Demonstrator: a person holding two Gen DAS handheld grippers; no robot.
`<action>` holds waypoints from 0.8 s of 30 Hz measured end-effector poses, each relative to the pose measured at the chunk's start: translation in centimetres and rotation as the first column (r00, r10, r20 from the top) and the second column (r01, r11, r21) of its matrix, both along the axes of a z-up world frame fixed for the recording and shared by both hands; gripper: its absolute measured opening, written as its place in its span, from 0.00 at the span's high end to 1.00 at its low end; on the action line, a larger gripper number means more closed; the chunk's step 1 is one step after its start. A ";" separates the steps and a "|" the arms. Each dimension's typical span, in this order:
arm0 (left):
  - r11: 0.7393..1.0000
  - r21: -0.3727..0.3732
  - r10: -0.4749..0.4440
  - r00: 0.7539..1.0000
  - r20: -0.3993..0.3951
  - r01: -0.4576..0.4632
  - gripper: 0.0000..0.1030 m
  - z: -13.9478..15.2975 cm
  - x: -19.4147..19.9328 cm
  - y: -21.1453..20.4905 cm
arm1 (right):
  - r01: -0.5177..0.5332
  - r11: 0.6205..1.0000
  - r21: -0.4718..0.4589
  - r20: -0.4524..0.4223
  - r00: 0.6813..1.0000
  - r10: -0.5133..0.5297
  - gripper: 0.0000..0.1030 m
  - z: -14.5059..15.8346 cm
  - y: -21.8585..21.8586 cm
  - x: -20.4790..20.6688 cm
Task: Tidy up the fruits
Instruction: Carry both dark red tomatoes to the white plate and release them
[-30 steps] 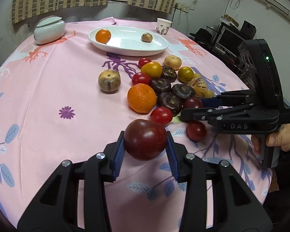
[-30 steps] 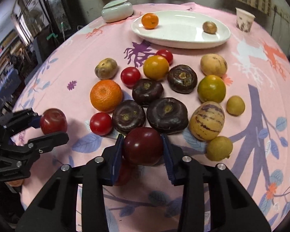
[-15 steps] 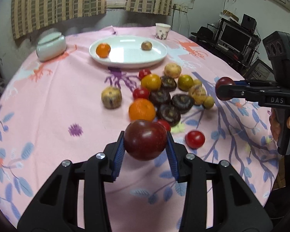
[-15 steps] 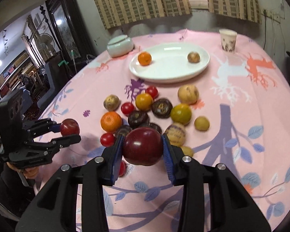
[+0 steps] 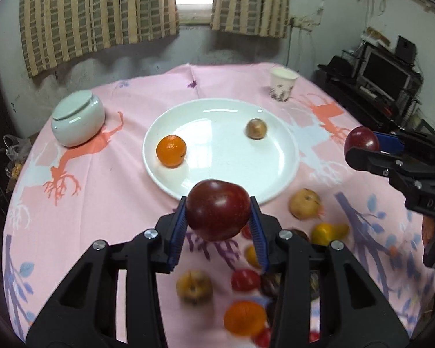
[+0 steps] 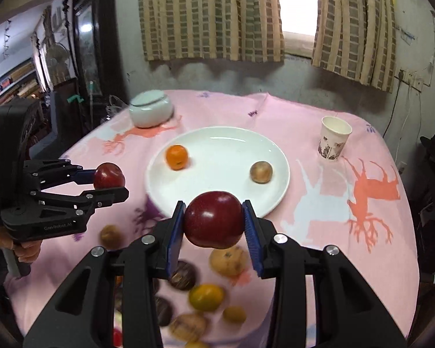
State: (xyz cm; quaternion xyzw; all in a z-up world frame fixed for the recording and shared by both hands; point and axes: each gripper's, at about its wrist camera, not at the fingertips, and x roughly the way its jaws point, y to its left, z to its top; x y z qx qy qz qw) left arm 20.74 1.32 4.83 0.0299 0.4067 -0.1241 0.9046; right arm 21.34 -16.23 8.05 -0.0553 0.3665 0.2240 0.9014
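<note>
My left gripper (image 5: 217, 217) is shut on a dark red apple (image 5: 217, 208), held in the air just before the near rim of the white plate (image 5: 226, 171). My right gripper (image 6: 214, 220) is shut on another dark red apple (image 6: 214, 217), also above the plate's (image 6: 217, 197) near rim. Each gripper shows in the other's view, the right gripper (image 5: 362, 145) at the right, the left gripper (image 6: 108, 178) at the left. The plate holds an orange (image 5: 171, 150) and a small brown fruit (image 5: 255, 128). Several loose fruits (image 5: 240, 290) lie blurred on the pink cloth below.
A pale green lidded jar (image 5: 78, 121) stands at the back left. A paper cup (image 5: 283, 87) stands at the back right. The round table drops off on all sides, with a wall and curtains behind it. Electronics sit on a stand at the right (image 5: 385, 87).
Both grippers have lifted and moved forward with their apples, from over the fruit pile to the near edge of the plate. The fruit pile now lies below and behind the fingers.
</note>
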 end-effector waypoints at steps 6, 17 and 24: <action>0.999 0.019 0.048 0.993 -0.111 -0.046 0.60 -4.4 6.8 -0.2 | 0.016 0.996 -0.083 -0.094 0.995 -0.024 0.62 -5.2 1.4 7.3; 0.990 0.021 0.140 0.982 -0.126 -0.139 0.56 -6.9 11.0 0.9 | 0.067 0.987 -0.148 -0.075 0.994 -0.078 0.49 -9.2 2.2 11.2; 0.987 0.030 0.160 0.987 -0.002 -0.160 0.28 -2.9 7.2 0.8 | 0.112 0.990 -0.086 -0.024 0.993 -0.114 0.36 -4.9 0.2 7.0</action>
